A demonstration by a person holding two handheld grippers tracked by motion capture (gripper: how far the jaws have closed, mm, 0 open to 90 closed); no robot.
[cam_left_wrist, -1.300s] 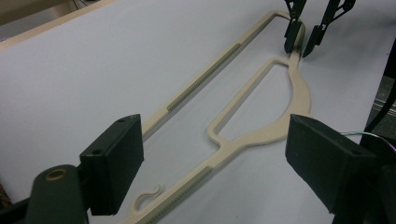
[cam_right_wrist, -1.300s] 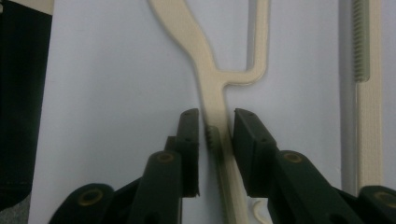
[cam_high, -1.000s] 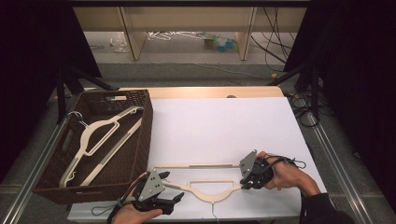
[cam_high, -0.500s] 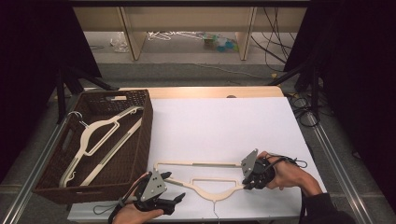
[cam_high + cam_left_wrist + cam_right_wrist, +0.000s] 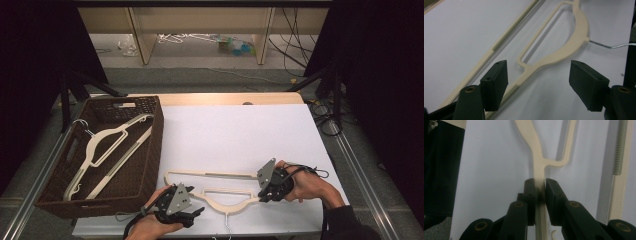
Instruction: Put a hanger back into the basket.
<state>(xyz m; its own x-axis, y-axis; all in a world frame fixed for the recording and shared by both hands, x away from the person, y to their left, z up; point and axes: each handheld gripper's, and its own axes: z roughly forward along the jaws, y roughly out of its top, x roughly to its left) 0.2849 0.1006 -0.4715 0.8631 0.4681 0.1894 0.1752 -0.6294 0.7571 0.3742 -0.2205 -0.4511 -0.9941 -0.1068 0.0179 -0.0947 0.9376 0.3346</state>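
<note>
Since a second ago the left gripper (image 5: 197,214) has slid in and dipped toward the near-left end of the hanger (image 5: 225,200), and its jaws have just been closing, though they stand fairly wide apart with the hanger's arm between them and neither pad pressing on it.

The white bench (image 5: 235,135) takes up the middle of the room. At its left edge sits the brown wicker basket (image 5: 152,145), with two cream hangers (image 5: 107,145) already lying inside it. The hanger being worked on lies flat at the near edge of the bench, well right of the basket, its wire hook pointing toward the person. The right gripper (image 5: 262,192) is clamped narrow on the right-hand shoulder of that hanger; in the right gripper view the two pads (image 5: 530,192) squeeze the thin cream arm (image 5: 539,170) between them.

The risk I see is on the left side. In the left gripper view the arm (image 5: 541,62) runs close to the left pad (image 5: 495,83) rather than centred, so closing from here could push it sideways or pinch only its edge. If the hanger then lifts on a poor grip, it could twist in the right pads and drop, or catch the basket's rim.
</note>
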